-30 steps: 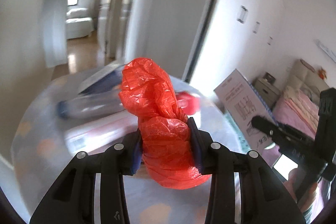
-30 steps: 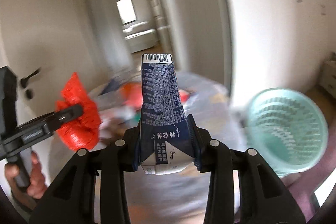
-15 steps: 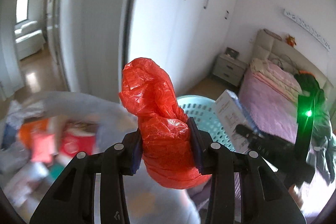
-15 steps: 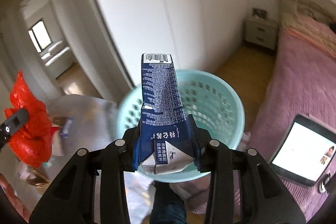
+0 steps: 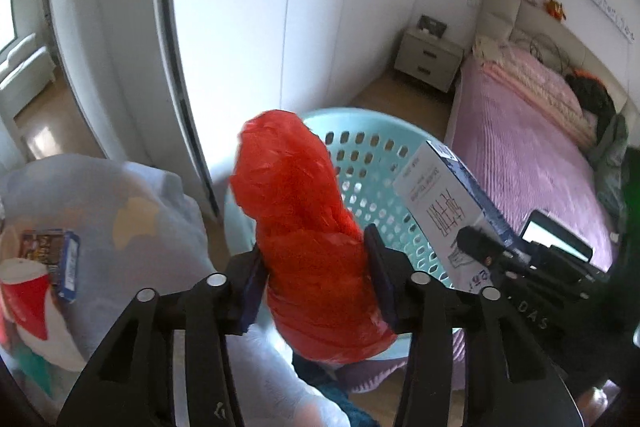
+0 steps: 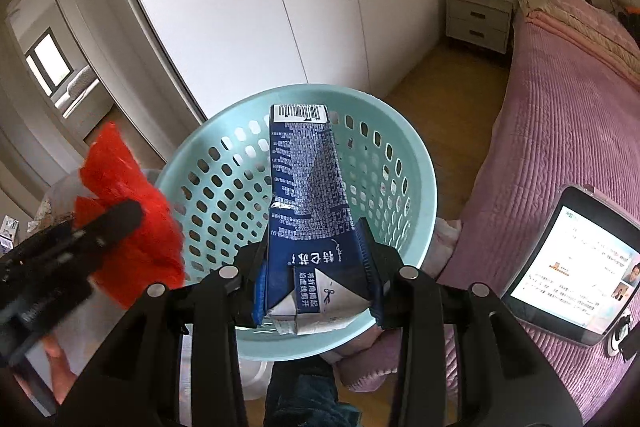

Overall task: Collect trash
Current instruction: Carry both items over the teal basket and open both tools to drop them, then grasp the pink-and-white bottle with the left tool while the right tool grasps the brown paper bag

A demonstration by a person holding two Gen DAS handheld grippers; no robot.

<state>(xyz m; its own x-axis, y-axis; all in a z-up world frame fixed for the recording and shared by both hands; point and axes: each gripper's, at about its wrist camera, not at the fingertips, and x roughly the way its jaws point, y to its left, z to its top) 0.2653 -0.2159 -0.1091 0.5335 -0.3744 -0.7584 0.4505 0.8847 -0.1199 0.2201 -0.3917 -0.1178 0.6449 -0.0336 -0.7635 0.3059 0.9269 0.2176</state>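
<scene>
The left gripper (image 5: 316, 281) is sitting low in the centre of the left wrist view with the crumpled red plastic bag (image 5: 308, 235) between its blue pads; its jaws have just been opening, and the bag's glossy, wrinkled film is filling the gap, though whether the pads are pressing on it cannot be told. The bag is standing in front of the round pale-teal plastic basket (image 5: 360, 155), whose wall is perforated with rows of oval holes. In the right wrist view, the right gripper (image 6: 312, 267) is clamping a narrow grip on the dark blue milk carton (image 6: 306, 195), a flattened cardboard box with white print and a barcode at its top end. The carton is pointing over the basket's open mouth at frame centre. At the right of that frame, a tablet (image 6: 572, 267) with a lit screen is lying on the ribbed pink bedspread (image 6: 560, 115). A bare hand (image 6: 60, 367) is showing at lower left.
</scene>
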